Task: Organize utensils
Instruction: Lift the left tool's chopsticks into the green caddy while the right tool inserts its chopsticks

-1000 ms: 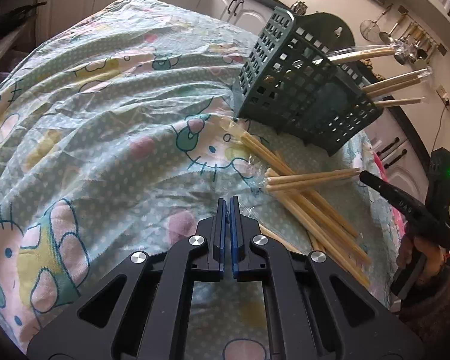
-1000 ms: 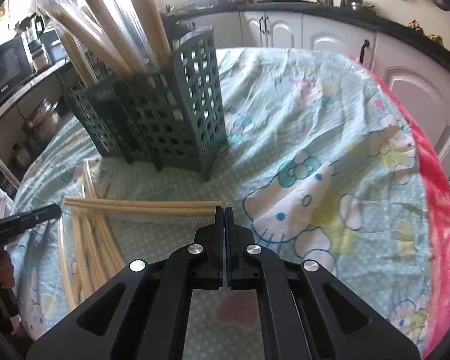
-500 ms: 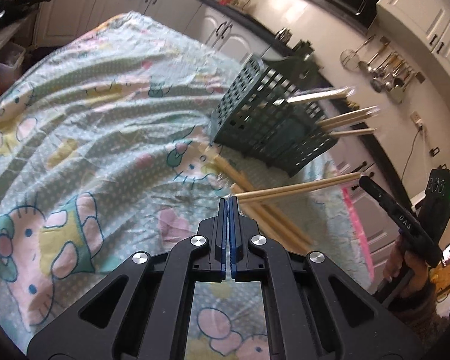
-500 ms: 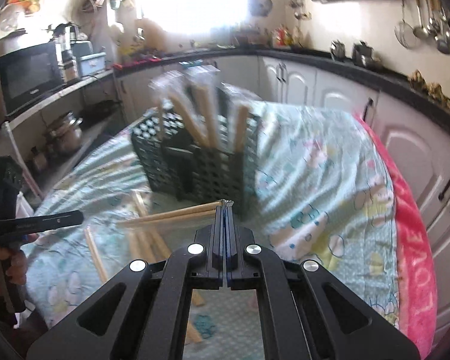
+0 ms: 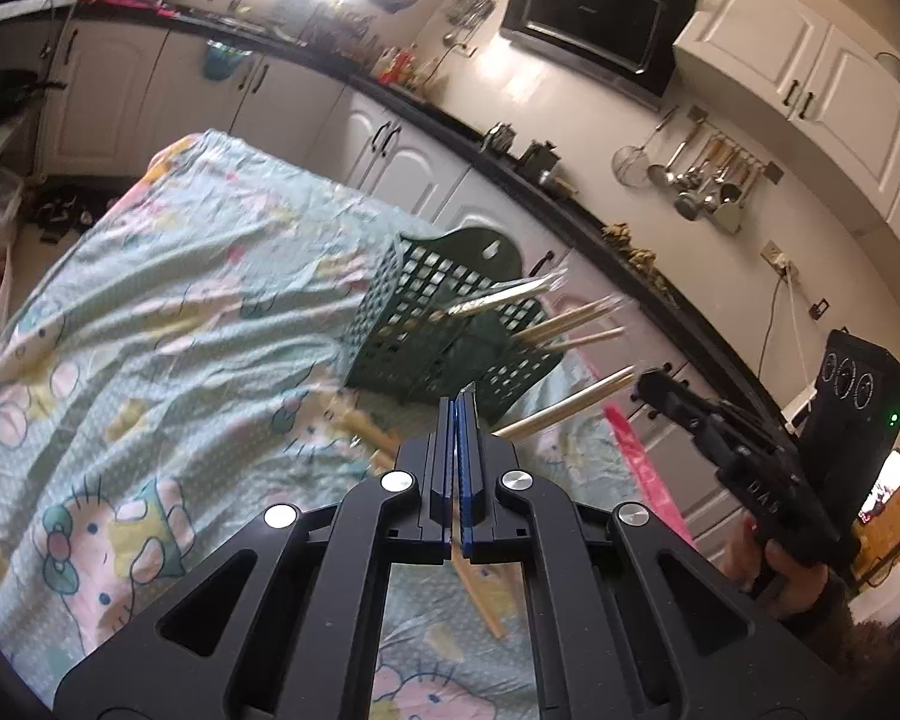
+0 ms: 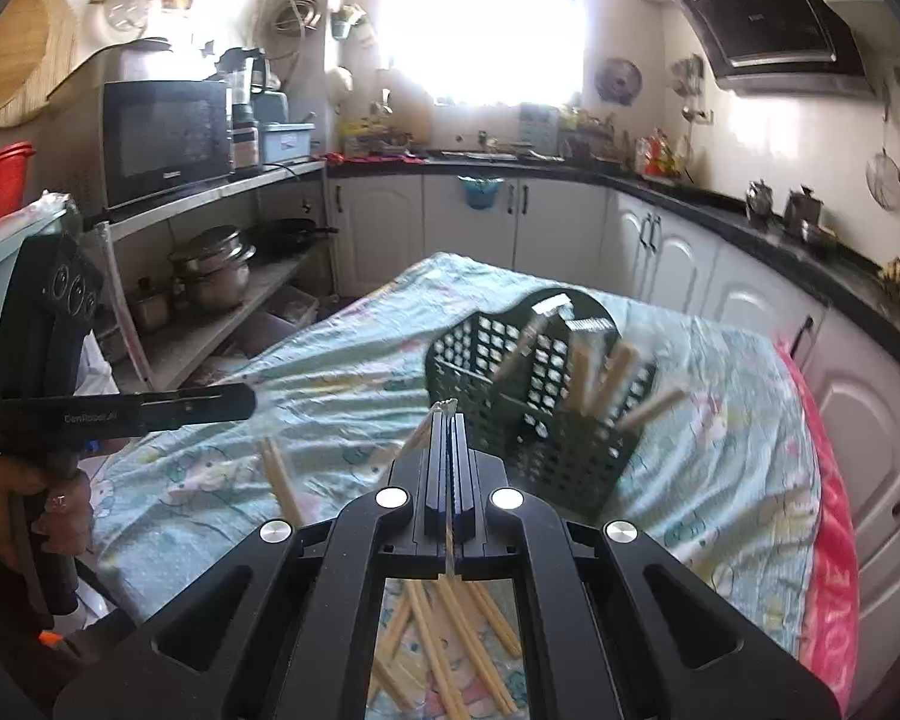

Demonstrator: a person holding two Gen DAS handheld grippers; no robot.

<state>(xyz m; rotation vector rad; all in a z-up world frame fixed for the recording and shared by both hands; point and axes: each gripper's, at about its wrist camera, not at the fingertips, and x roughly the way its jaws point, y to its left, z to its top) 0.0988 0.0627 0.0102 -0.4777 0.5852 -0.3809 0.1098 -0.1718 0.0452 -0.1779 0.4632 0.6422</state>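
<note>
Now both tools are raised above the worktop [image 5: 150, 312]. The right hand-held gripper [image 6: 448, 420] has its jaws clamped on a wrapped chopstick pair [image 6: 420, 435]; the left hand-held gripper [image 5: 459, 405] has its jaws together, and I cannot tell if it grips the same pair. Beneath lie loose chopsticks [image 6: 444, 648] on a cartoon-print cloth [image 6: 720, 450]. Just beyond the fingertips stands a dark green lattice holder [image 6: 546, 420] with several sticks [image 6: 600, 378] in it. Farther off run white cabinets [image 6: 570, 228] under a black counter [image 6: 720, 198].
</note>
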